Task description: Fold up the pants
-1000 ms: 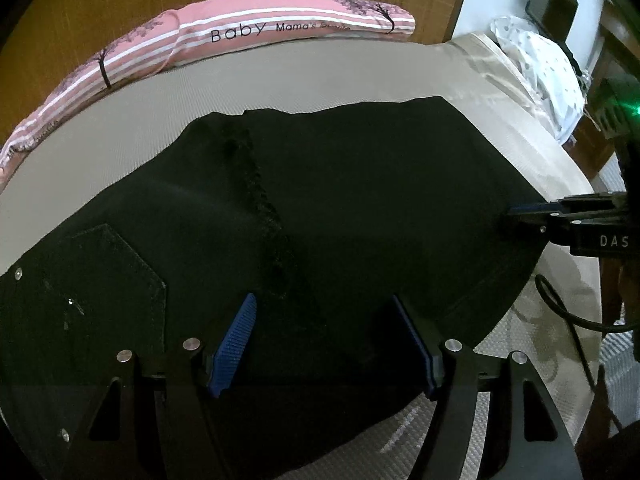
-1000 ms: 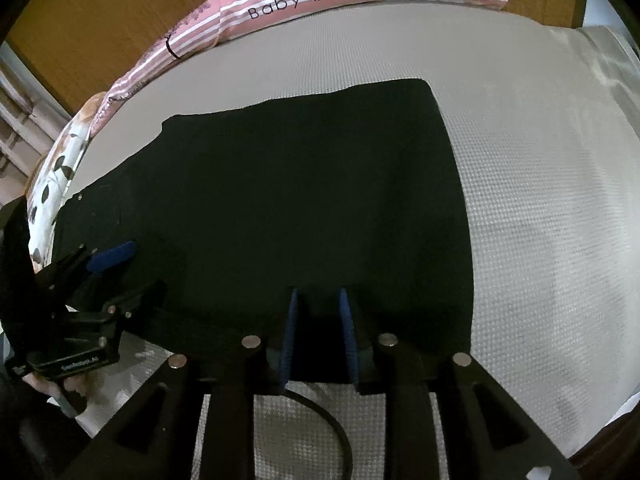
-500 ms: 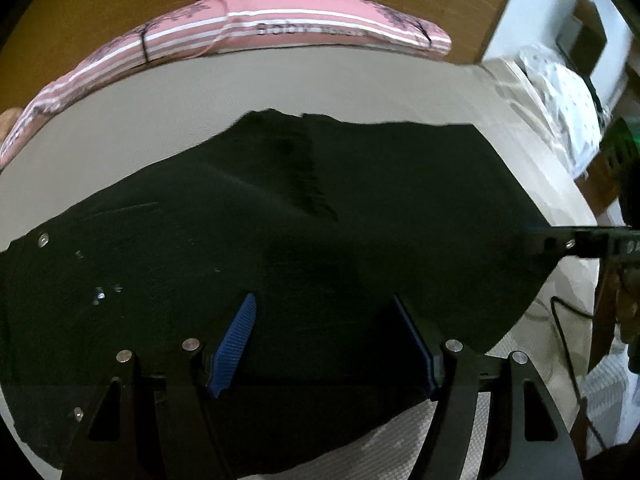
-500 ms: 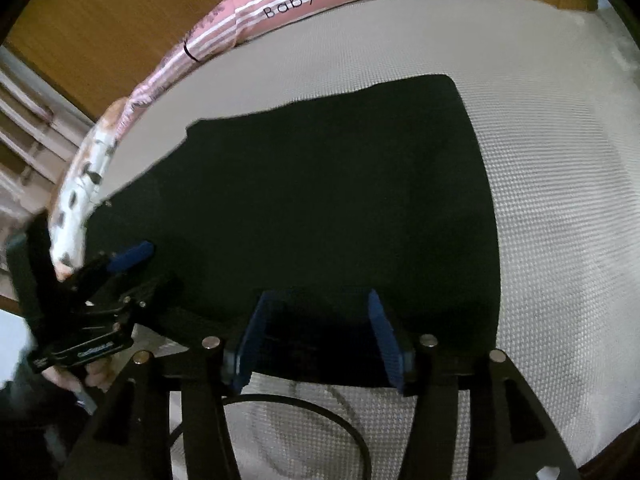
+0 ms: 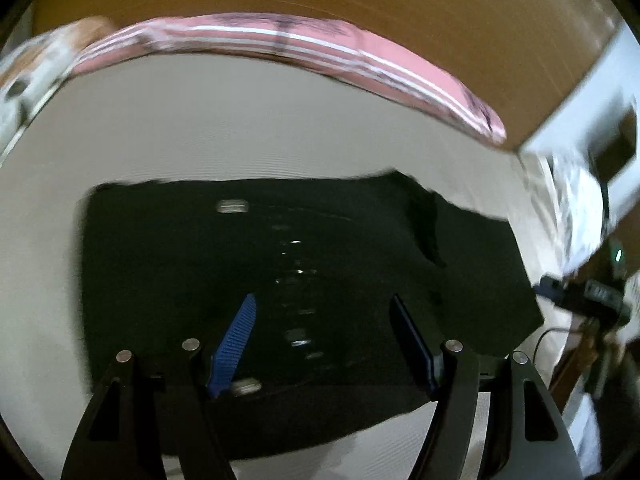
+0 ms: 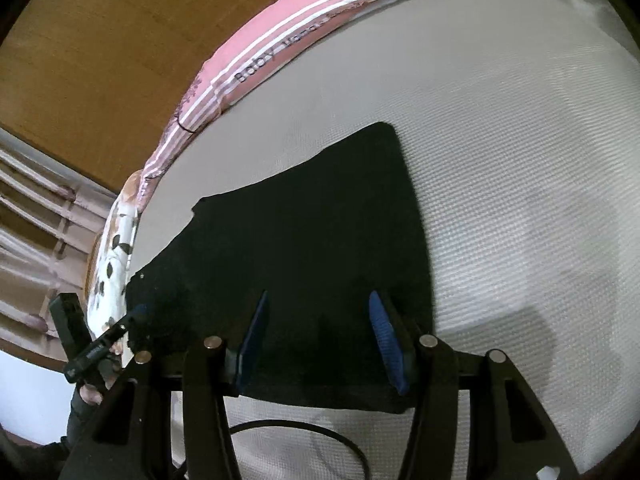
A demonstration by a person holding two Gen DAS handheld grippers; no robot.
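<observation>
- A floral cushion [image 6: 114, 252] is lying at the far left, at the end of the bed [image 6: 520, 160], beside a slatted frame [image 6: 36, 240].
- The left gripper [image 6: 134, 314] is showing small at the left edge of the right wrist view, held in a hand [image 6: 94, 390]; its tip is sitting just at the left edge of the pants [image 6: 320, 240].
- In its own view the left gripper [image 5: 324, 308] is hanging over the pants [image 5: 280, 280] with its blue pads standing wide apart; nothing is caught between them, and the cloth is lying flat below. This view is blurring.
- The black pants are lying folded and flat on the pale textured bed cover [image 5: 200, 128], near the front edge, with small metal rivets [image 5: 294, 276] glinting across the fabric.
- A pink striped pillow [image 6: 280, 52] printed "Baby" is running along the back of the bed against a wooden headboard [image 6: 100, 60].
- The right gripper [image 6: 318, 312] is hovering above the near edge of the pants, its jaws parted and gripping nothing; the cloth is lying slack beneath them.
- A black cable [image 6: 280, 430] is looping over the cover just in front of the pants.
- In the left wrist view the right gripper [image 5: 548, 285] is peeking in from the right, beside the right edge of the pants.
</observation>
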